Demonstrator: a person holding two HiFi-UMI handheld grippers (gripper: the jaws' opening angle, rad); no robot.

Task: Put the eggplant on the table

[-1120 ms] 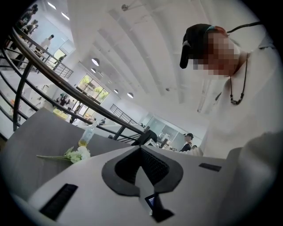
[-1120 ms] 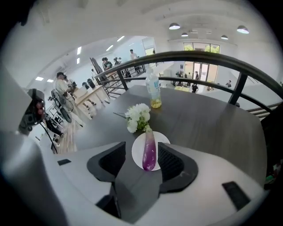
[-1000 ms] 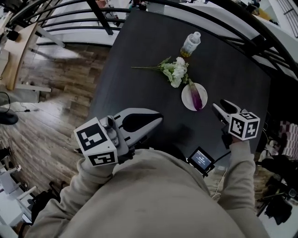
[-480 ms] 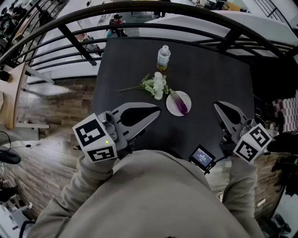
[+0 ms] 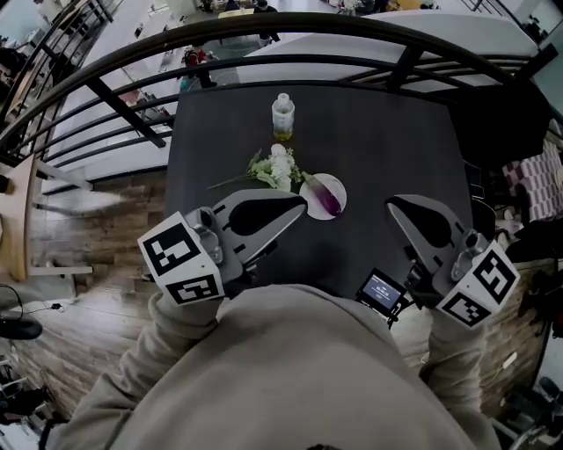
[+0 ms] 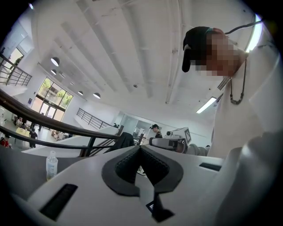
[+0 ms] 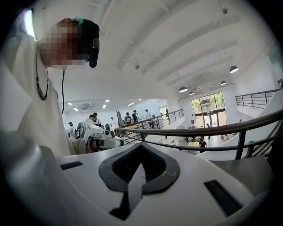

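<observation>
A purple eggplant (image 5: 328, 201) lies on a small white plate (image 5: 335, 184) in the middle of the black table (image 5: 396, 141). Both grippers are held up near the person's chest, well short of the plate. My left gripper (image 5: 297, 207) points at the plate from the lower left, its jaws shut and empty (image 6: 140, 147). Off to the right of the plate, my right gripper (image 5: 393, 205) is also shut on nothing (image 7: 140, 144). Neither gripper view shows the eggplant.
A bunch of white flowers (image 5: 275, 169) lies just left of the plate. A clear bottle (image 5: 282, 117) stands farther back and shows again (image 6: 51, 164) in the left gripper view. A black railing (image 5: 264, 26) curves behind the table. A small screen (image 5: 381, 294) hangs at the person's waist.
Both grippers have risen and drawn back toward the person, the right one much more. The head view has tipped, so the table sits higher in frame. The eggplant stays on its plate.
</observation>
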